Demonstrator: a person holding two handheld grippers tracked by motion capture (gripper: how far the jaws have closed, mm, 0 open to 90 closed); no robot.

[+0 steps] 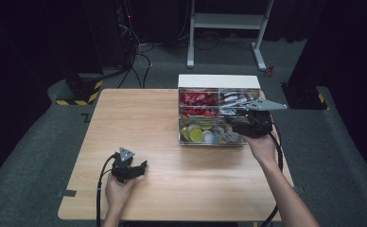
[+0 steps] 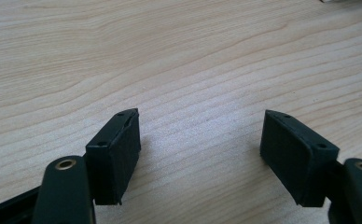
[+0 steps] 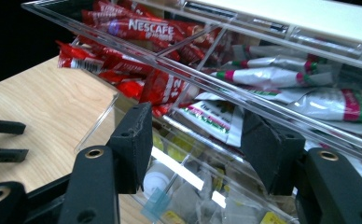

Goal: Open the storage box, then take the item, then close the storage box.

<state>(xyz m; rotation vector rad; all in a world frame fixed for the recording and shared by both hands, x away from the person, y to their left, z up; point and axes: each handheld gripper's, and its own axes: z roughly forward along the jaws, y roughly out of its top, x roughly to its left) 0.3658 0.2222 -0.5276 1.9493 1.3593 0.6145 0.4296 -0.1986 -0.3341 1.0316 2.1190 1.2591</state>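
Meanwhile, right gripper [image 3: 195, 140] hovers over clear organizer box [image 1: 187, 140], jaws narrowed but empty; left gripper [image 2: 200, 154] gapes wide on table [image 1: 139, 118].

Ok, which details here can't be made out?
- Right gripper: whether its pads touch anything inside the clear plastic compartment box; glare hides it.
- Front compartments' small items: too small in the high view, blurred in the right gripper view.
- Left gripper: body cut off by the bottom edge.

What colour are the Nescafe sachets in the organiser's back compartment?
Red, with white lettering. The Nescafe sachets show best in the right gripper view, lying in the clear organiser.
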